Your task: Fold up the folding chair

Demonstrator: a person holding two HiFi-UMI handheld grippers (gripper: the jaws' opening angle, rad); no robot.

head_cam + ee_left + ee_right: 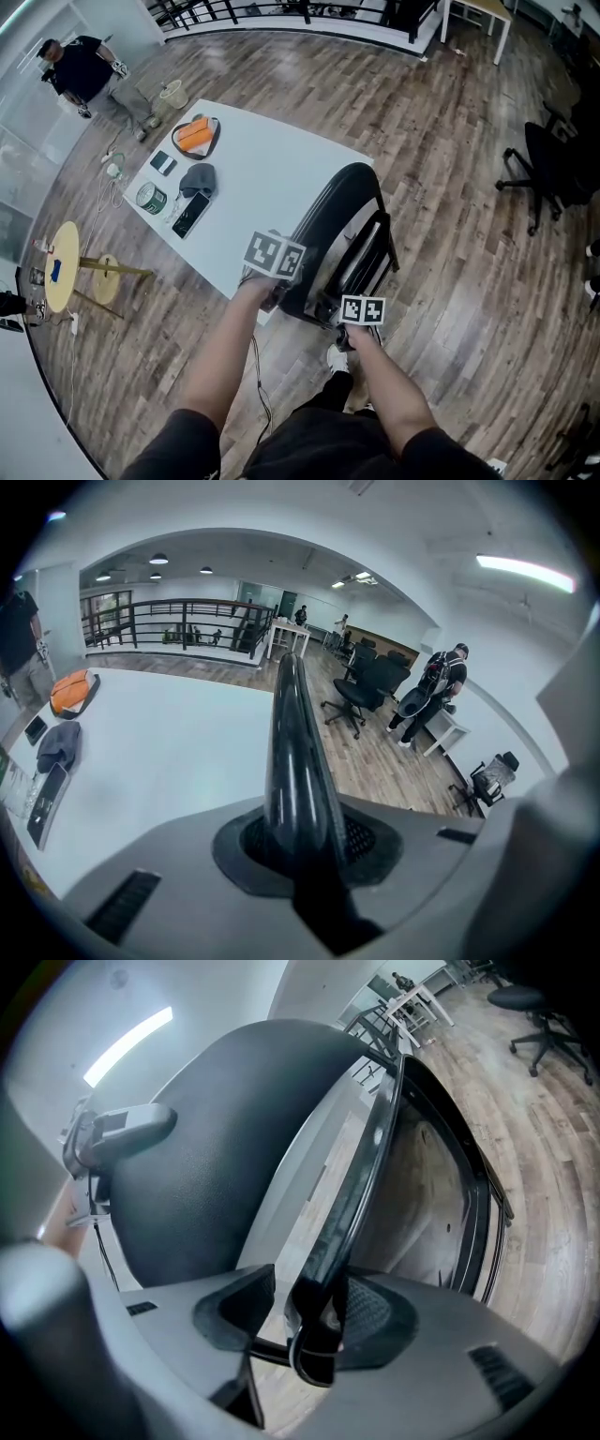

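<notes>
Left gripper (305, 841) is clamped narrow on a thin glossy black edge of the folding chair (339, 211). The edge runs straight out from between the pads. Right gripper (323, 1321) stands about half wide, jaws pinching a black frame bar (370, 1162) low on the same chair, a pad on each side of it. In the head view both hands are at the chair's near end, the left toward the table, the right toward open floor.

The chair stands on the wood floor (450, 262) just beside the edge of the white table (281, 164); whether it touches the table cannot be told.

The fold looks mostly done. Seat pad (202, 1138) and frame sit close and near parallel, and from above the chair reads as a slim upright slab. It is not finished, though: the right gripper view shows a wedge of gap between pad and frame. Judged left to do: press the two halves flat together, then probably lean the chair or set it down.

Farther out on the table are a phone (191, 214), a grey cap (198, 178) and an orange item (195, 134) in a dish, all well apart from the chair. Beyond that, an office chair (548, 169) is off to the right and a person (82, 70) stands at the far left corner.
</notes>
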